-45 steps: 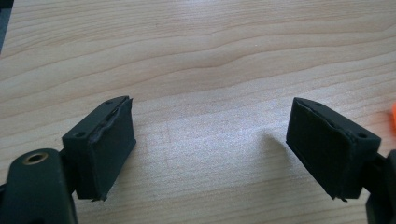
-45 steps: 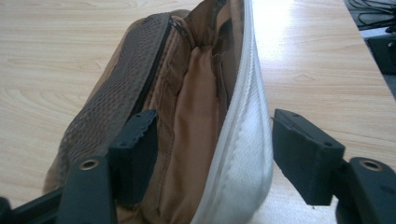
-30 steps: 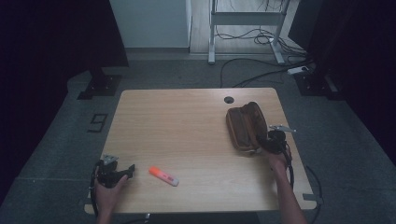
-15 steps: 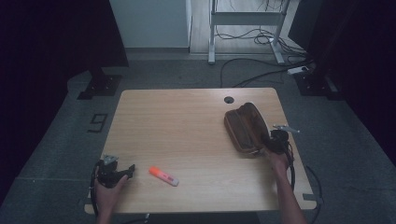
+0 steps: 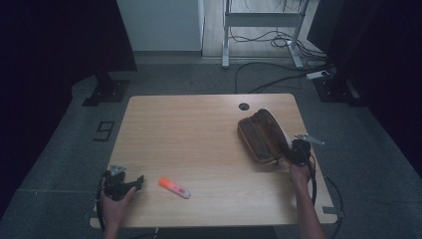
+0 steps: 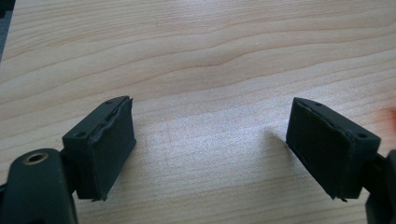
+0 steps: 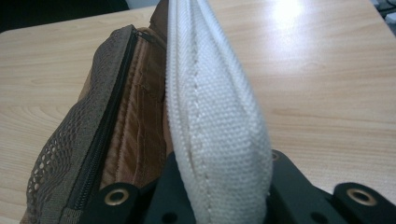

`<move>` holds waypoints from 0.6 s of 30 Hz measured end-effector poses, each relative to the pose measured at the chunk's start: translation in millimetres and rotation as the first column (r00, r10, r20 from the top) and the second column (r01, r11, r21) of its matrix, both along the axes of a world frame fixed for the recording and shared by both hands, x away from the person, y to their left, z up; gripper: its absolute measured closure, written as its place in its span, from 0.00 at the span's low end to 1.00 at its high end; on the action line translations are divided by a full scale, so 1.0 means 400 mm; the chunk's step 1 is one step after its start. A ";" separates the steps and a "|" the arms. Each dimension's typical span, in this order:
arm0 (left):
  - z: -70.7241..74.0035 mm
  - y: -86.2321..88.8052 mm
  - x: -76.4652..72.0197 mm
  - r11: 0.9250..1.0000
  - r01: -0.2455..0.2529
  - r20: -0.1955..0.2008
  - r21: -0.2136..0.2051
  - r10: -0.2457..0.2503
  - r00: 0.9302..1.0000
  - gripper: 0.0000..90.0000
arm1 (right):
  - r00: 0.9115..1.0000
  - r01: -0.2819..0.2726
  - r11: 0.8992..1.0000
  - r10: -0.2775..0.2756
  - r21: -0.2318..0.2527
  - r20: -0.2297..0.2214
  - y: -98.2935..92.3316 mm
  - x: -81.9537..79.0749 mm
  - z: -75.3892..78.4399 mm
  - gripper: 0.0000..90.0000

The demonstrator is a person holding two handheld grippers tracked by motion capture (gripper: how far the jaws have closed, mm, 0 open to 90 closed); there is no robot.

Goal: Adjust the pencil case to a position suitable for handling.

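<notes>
A brown zip pouch (image 5: 259, 138) lies at the table's right side, its zip open and its white fabric side (image 7: 215, 107) raised. My right gripper (image 5: 290, 152) sits at the pouch's near right end and is shut on that white side (image 5: 281, 134); in the right gripper view the gripper (image 7: 219, 186) has the fabric pinched between its jaws. An orange and white marker (image 5: 174, 187) lies near the front left. Just left of it, my left gripper (image 5: 135, 181) rests low over the wood, open with nothing between its fingers (image 6: 112, 144).
The wooden table (image 5: 199, 129) has a round cable hole (image 5: 243, 106) near its back edge, close to the pouch. Cables and a desk frame (image 5: 259, 20) lie on the floor beyond. An orange blur (image 6: 391, 114) edges the left gripper view.
The right gripper has shifted slightly against the pouch's near end and closed on its white side, which now stands up along the right edge. The left hand and marker have not moved.
</notes>
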State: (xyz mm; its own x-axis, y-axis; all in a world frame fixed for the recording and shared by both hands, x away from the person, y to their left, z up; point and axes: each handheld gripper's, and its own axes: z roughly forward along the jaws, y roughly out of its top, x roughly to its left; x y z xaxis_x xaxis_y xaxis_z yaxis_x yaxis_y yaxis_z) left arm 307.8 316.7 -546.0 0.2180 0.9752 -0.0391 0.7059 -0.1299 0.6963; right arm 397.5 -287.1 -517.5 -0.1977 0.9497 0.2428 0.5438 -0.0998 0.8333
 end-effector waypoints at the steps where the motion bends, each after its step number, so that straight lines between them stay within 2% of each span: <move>1: 0.000 0.000 0.000 1.000 0.000 0.000 0.000 0.000 1.000 0.17 | 1.000 0.000 1.000 0.000 0.000 0.000 0.000 0.000 0.000 0.92; 8: 0.000 -0.001 0.000 1.000 -0.001 0.001 0.006 0.001 1.000 0.17 | 0.999 -0.003 0.999 0.001 0.050 0.043 -0.022 -0.022 0.022 0.92; 14: 0.000 0.000 0.000 1.000 0.000 0.000 0.000 0.000 1.000 0.17 | 0.998 -0.015 0.998 0.011 0.059 0.065 -0.023 -0.032 0.033 0.92; 18: 0.000 0.001 0.001 1.000 0.000 0.001 -0.002 0.000 1.000 0.17 | 0.998 -0.023 0.998 0.019 0.051 0.064 -0.018 -0.034 0.033 0.92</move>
